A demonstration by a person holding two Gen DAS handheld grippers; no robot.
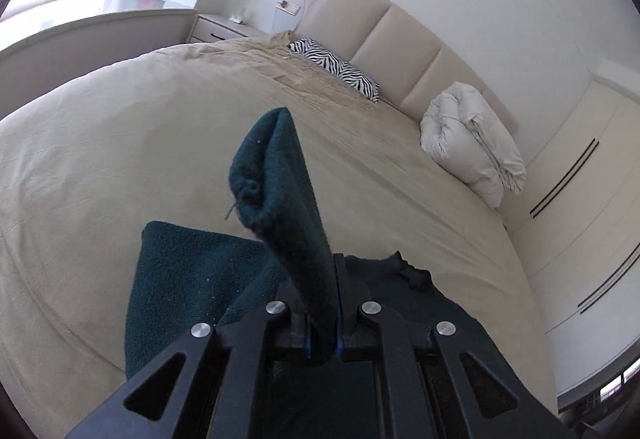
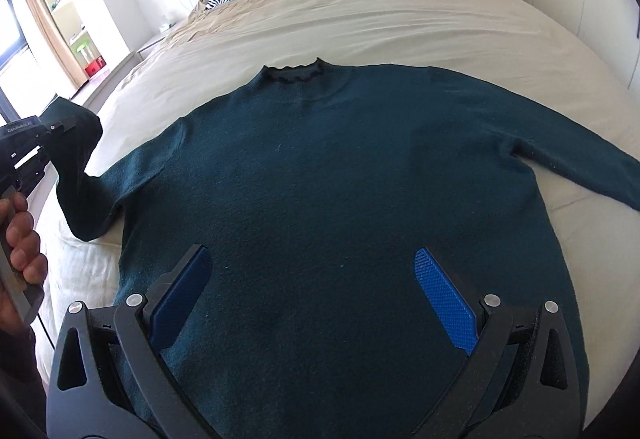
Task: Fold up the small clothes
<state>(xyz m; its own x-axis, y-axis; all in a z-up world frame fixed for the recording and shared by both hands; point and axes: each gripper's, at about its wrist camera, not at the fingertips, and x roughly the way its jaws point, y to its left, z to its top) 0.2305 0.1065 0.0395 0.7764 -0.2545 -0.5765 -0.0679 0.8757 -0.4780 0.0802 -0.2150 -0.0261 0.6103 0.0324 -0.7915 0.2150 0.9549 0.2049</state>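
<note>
A dark teal knit sweater (image 2: 320,179) lies flat on the beige bed (image 2: 400,19), collar toward the headboard, its right sleeve (image 2: 580,167) stretched out. My left gripper (image 1: 322,303) is shut on the left sleeve (image 1: 276,175) near the cuff and holds it lifted off the bed; it also shows in the right wrist view (image 2: 60,135) at the left edge. My right gripper (image 2: 312,287) is open and empty, hovering over the sweater's lower body, its blue pads (image 2: 444,299) wide apart.
A zebra-print pillow (image 1: 336,67) and a folded white duvet (image 1: 472,143) lie by the padded headboard (image 1: 384,23). A nightstand (image 1: 224,27) stands at the bed's far left corner. White wardrobe doors (image 1: 580,223) run along the right.
</note>
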